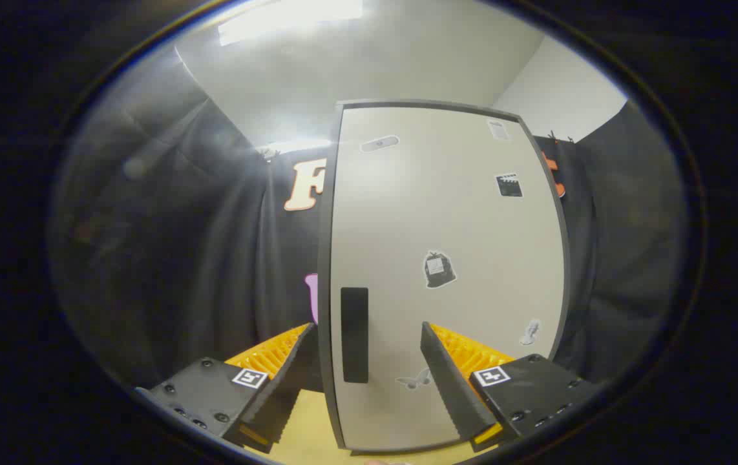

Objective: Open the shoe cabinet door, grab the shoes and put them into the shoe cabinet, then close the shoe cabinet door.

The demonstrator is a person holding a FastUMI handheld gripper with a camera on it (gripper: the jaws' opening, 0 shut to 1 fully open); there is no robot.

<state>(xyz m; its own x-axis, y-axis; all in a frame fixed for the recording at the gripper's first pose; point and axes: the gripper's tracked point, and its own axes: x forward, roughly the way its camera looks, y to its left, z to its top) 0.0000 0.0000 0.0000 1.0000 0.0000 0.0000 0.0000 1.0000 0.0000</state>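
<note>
Tongs (369, 332) level, fingers spread wide apart

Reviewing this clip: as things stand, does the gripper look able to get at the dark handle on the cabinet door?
Probably yes. The gripper is open, and the handle sits between its fingers, nearer one finger, close to the door edge. Nothing stands between them. How near the fingers are is hard to tell.

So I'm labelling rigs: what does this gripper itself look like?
The gripper has two wedge-shaped fingers with ribbed inner faces, on flat black blocks with screws. Each block carries a small square black-and-white marker.
</note>
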